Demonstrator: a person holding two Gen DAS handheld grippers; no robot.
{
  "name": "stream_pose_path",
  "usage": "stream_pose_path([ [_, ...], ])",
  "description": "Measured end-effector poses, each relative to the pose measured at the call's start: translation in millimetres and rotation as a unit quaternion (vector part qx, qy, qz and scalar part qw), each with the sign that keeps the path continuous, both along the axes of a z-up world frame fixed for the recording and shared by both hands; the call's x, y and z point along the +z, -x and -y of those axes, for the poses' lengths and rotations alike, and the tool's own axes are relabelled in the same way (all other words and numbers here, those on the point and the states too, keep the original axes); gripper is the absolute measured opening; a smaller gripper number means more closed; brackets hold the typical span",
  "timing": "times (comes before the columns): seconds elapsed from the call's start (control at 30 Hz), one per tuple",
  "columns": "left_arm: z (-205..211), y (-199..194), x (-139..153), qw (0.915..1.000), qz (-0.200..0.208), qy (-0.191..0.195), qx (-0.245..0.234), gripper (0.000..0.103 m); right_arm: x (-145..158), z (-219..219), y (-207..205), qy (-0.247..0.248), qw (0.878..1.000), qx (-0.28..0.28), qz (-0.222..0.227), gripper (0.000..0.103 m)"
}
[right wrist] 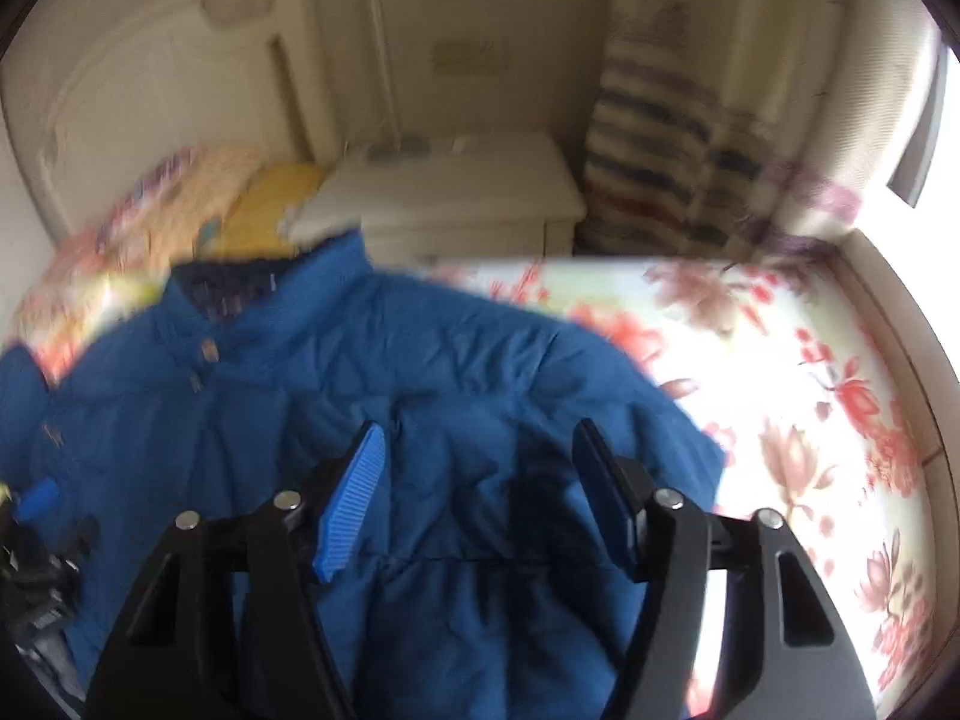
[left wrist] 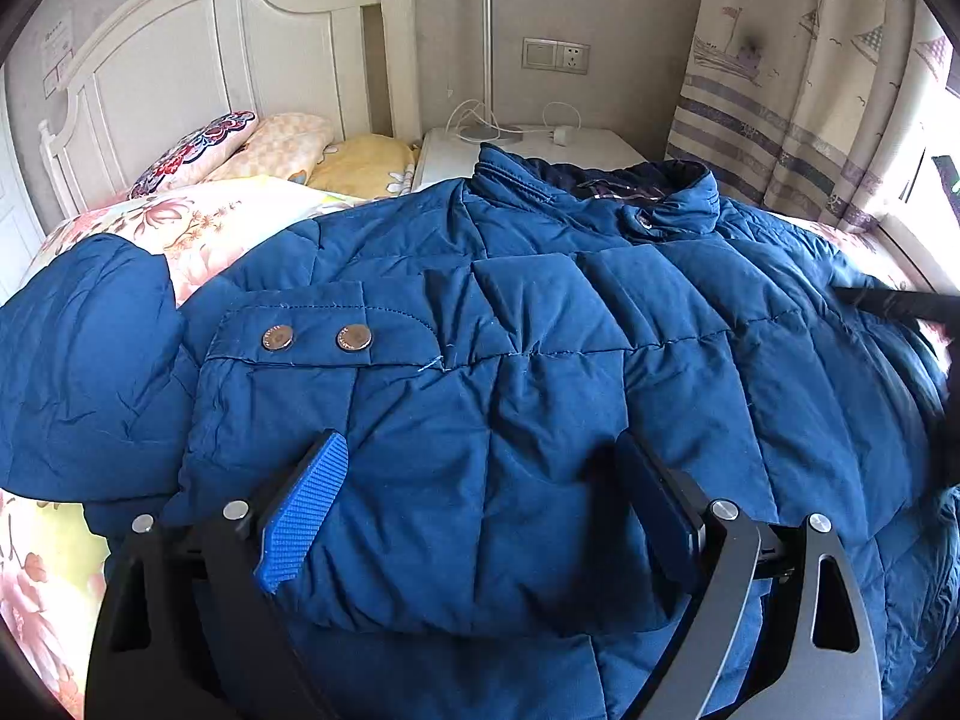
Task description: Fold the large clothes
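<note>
While the blue padded jacket lies spread front-up on the bed, collar toward the headboard, I see my left gripper low over its hem, pointing along the garment toward the collar. Its fingers stand wide apart with a puffy fold of the jacket bulging up between them; I cannot tell whether the pads press the cloth. Just ahead and left of it sits a pocket flap with two metal snaps. A sleeve lies out to the left on the floral bedsheet.

Further right, my right gripper hangs above the jacket's right side, aimed the same way, fingers also apart and holding nothing. That view is blurred. Its blue-ribbed left pad and dark right finger frame quilted fabric near the jacket's edge, with bare bedsheet to the right. A white nightstand and a striped curtain stand beyond.
</note>
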State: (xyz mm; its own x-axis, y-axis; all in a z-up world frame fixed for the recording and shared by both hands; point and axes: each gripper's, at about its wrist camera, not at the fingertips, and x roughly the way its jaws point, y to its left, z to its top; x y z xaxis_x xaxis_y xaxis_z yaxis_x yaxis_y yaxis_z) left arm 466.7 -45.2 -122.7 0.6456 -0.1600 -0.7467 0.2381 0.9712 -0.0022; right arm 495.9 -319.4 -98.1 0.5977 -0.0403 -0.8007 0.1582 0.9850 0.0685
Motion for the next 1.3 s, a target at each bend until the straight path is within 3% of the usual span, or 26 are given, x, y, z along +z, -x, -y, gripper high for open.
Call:
stream_pose_path([
  [0.03,0,0,0,1.0,0.0,0.001,0.0,0.087,-18,3,-9,-0.013,1.0,0.006,-0.028,0.073],
  [0.07,0,0,0,1.0,-0.001,0.001,0.0,0.087,-20,5,-10,-0.023,1.0,0.003,-0.014,0.075],
  [0.2,0,0,0,1.0,-0.002,0.002,0.0,0.087,-1,2,2,-0.016,0.999,-0.046,0.001,0.074],
  [0.33,-1,2,1,1.0,-0.002,0.005,0.0,0.087,14,-43,40,-0.011,0.998,0.017,0.052,0.075],
  [0.4,-2,2,1,1.0,-0.002,0.005,-0.001,0.087,-4,-69,45,0.008,0.998,0.062,0.019,0.079],
  [0.47,-2,2,1,1.0,-0.003,0.007,-0.001,0.087,-21,-78,38,0.024,0.998,0.064,0.002,0.082],
  [0.57,-3,1,1,1.0,-0.003,0.007,-0.001,0.087,-13,-68,36,0.013,0.999,0.043,-0.008,0.082],
  [0.63,-3,1,1,1.0,-0.004,0.008,-0.001,0.087,2,-71,49,0.026,0.999,0.032,0.009,0.082],
  [0.73,-3,1,1,1.0,-0.003,0.008,-0.001,0.087,16,-82,81,0.005,0.998,0.041,0.038,0.083],
  [0.9,-3,1,1,1.0,-0.003,0.008,-0.002,0.087,-18,-88,85,0.013,0.999,0.046,0.005,0.087],
  [1.0,-3,1,1,0.9999,-0.005,0.012,-0.002,0.087,-12,-92,90,0.018,0.999,0.042,-0.003,0.087],
  [1.1,-4,0,1,0.9999,-0.005,0.011,-0.002,0.087,-3,-98,105,0.019,0.999,0.038,0.018,0.087],
  [1.3,-4,0,1,0.9999,-0.005,0.013,-0.002,0.087,-22,-92,105,0.009,0.999,0.043,0.008,0.09],
])
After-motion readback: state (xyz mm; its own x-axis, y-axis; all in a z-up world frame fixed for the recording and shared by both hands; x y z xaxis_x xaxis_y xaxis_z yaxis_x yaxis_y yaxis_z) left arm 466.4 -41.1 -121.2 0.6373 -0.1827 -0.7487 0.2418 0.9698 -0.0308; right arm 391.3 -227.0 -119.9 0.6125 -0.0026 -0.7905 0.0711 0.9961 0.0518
